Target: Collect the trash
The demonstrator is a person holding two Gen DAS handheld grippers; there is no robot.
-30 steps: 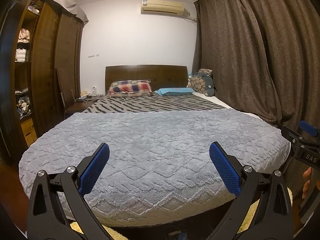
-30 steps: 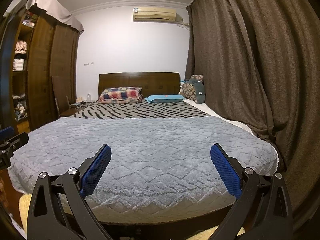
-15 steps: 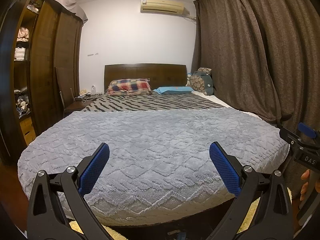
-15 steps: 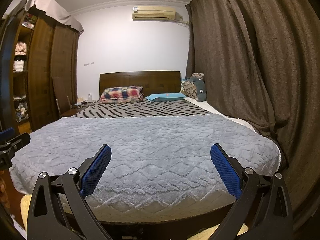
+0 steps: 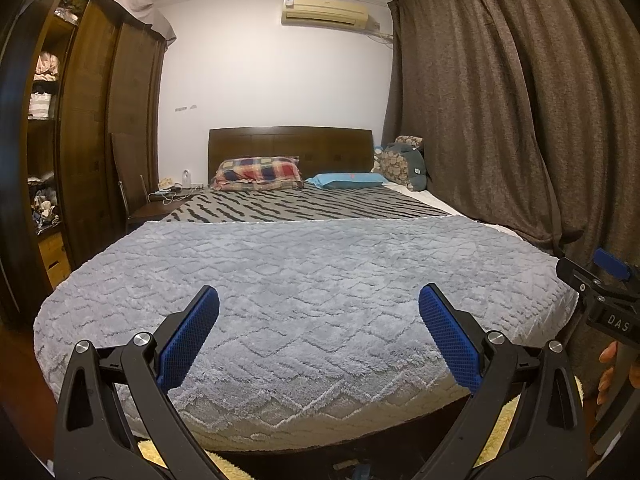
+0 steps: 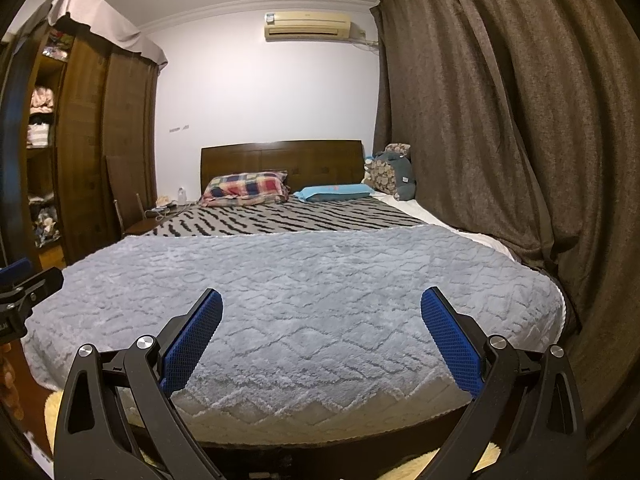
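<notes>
My left gripper [image 5: 319, 300] is open and empty, held at the foot of a bed with a grey plush blanket [image 5: 304, 280]. My right gripper [image 6: 321, 302] is open and empty too, beside it at the same bed end; it also shows at the right edge of the left wrist view [image 5: 600, 280]. No trash lies on the blanket. A few small items [image 5: 352, 467] lie on the dark floor under the bed's foot edge; what they are is unclear.
A plaid pillow [image 5: 258, 172], a blue pillow [image 5: 346, 180] and cushions [image 5: 404, 162] lie at the headboard. A tall wooden wardrobe [image 5: 100, 140] stands left, with a cluttered nightstand [image 5: 168, 196]. Brown curtains [image 5: 520, 120] hang along the right. A yellow fluffy rug [image 5: 504, 420] lies below.
Both grippers have shifted slightly; the view of the bed has crept a little lower and nearer. Both stay open and empty.
</notes>
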